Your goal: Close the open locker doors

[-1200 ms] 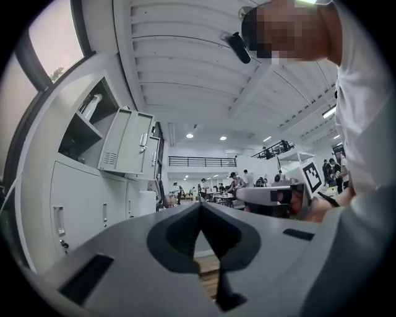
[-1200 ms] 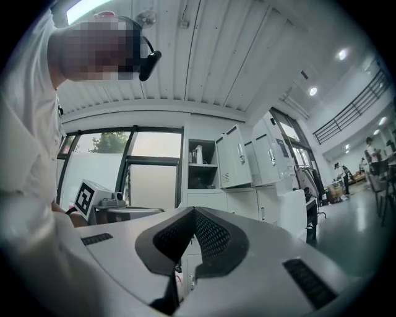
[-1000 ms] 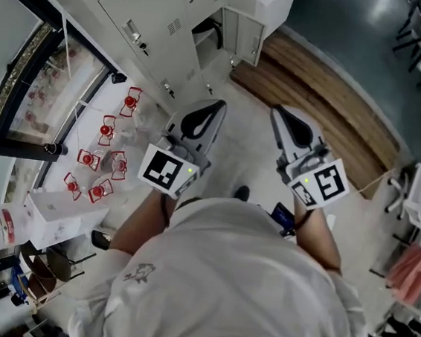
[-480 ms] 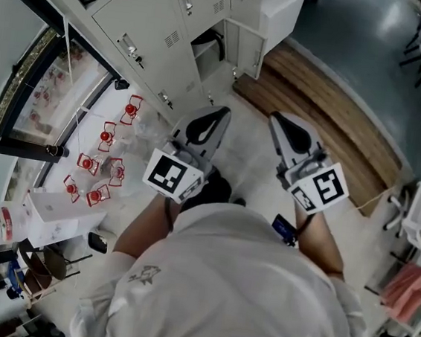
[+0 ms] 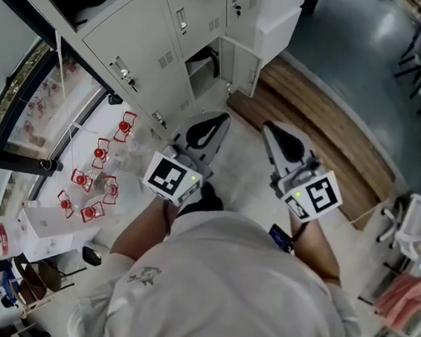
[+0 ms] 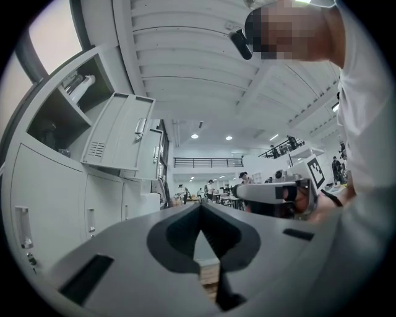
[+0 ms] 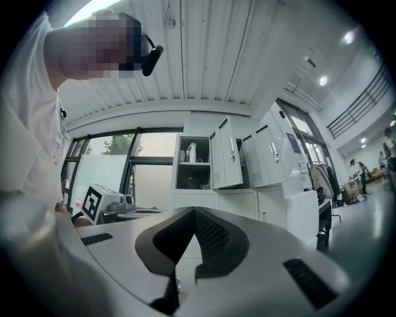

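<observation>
A bank of grey lockers runs along the upper left of the head view. One low compartment stands open, its door swung out. In the left gripper view an upper door hangs open over the closed ones. The right gripper view shows an open upper compartment with its door ajar and a further open door. My left gripper and right gripper are held side by side, short of the lockers, both shut and empty.
A wooden platform lies on the floor to the right of the lockers. Red-tagged items and a white box sit by the window at left. Chairs stand at the right edge.
The lockers have drawn nearer and slid down in the head view as the person walks toward them. Both grippers travelled along, still shut and side by side.
</observation>
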A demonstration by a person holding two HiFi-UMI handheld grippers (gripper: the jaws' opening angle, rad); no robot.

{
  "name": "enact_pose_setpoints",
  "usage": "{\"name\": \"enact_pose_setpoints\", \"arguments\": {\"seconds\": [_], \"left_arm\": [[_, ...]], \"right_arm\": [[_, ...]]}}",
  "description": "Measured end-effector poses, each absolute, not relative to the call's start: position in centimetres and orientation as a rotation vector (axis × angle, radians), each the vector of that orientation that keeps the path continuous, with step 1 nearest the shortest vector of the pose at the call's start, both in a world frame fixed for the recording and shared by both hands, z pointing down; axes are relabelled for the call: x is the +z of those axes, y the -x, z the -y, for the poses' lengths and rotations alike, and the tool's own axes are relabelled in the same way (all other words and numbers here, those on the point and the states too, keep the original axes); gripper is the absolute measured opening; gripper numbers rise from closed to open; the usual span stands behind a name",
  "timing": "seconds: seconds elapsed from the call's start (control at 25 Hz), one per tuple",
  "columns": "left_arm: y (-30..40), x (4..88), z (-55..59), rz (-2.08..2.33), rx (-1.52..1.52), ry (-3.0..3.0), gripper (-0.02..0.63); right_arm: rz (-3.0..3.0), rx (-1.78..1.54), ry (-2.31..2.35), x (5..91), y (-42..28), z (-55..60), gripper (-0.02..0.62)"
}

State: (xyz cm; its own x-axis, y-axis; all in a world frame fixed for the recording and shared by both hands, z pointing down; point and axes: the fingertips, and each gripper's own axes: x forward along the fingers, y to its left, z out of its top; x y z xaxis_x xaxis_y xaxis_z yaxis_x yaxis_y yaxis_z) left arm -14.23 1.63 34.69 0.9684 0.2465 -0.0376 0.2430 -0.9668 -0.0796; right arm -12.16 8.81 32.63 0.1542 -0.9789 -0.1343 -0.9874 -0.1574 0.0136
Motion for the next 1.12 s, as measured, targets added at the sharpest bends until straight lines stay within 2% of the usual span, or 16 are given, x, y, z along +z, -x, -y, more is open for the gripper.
{"name": "enact_pose_setpoints", "arguments": {"seconds": [0.6,1.12], "left_arm": [[9.6,28.7,7.8,0.342,0.218,2.944,-0.002],[7.2,26.8,12.6,0.297,0.121,2.939,-0.002]], "right_arm": [[-2.095,0.22,2.294,28.9,7.7,3.5,-0.003],[-2.221,0.352,2.214,24.1,2.3,7.9,-0.003]]}}
